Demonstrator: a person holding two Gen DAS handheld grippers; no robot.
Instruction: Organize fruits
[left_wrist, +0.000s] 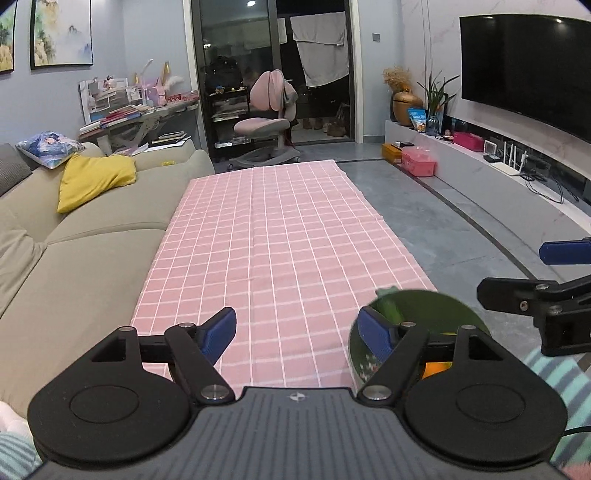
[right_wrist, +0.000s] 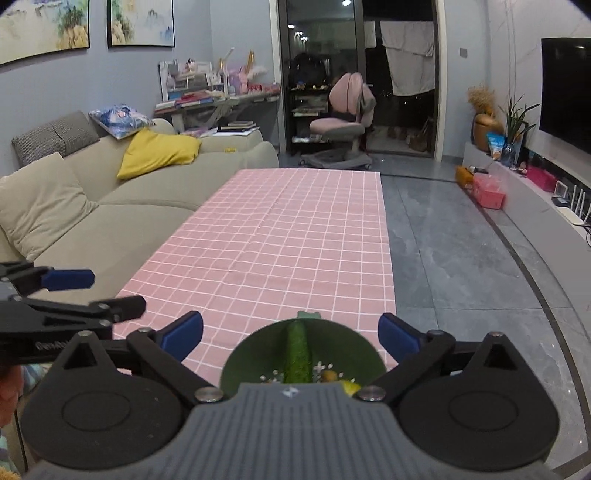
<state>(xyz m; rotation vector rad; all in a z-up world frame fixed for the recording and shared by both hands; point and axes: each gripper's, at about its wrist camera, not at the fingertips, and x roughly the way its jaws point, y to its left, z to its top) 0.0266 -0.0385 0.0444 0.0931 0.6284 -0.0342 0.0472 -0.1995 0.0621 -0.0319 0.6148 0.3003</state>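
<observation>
Fruit sits in a dark green bowl (right_wrist: 299, 354) directly below and between the right tongs (right_wrist: 291, 334), which hover spread wide and grip nothing. Inside the bowl, a long green piece that looks like a cucumber (right_wrist: 297, 352) lies lengthwise, pointing away from the tongs; an orange piece (right_wrist: 328, 376) and a yellow piece (right_wrist: 351, 387) show just right of it, close under the tongs' body, partly hidden. A pale green object (right_wrist: 308, 315) touches or overlaps the far rim; I cannot tell which. The bowl rests at the near edge of the table (right_wrist: 295, 236), whose pink checked cloth runs ahead of both tongs with nothing else on it. Left tongs (left_wrist: 297, 334) are likewise released and empty, with the bowl (left_wrist: 436, 314) under and behind their right finger (left_wrist: 375, 334), so they sit just to the left of the bowl rather than over it. Judgement: with the fruit gathered in one vessel and the cloth ahead bare, sorting has probably not started; the centred, wide-open stance of the right tongs suits a straight descent onto the cucumber, whose long axis lies across their closing direction. Risk: the rounded pieces nearby could roll when the cucumber is lifted. A sofa (left_wrist: 74, 236) lies left of the left tongs.
</observation>
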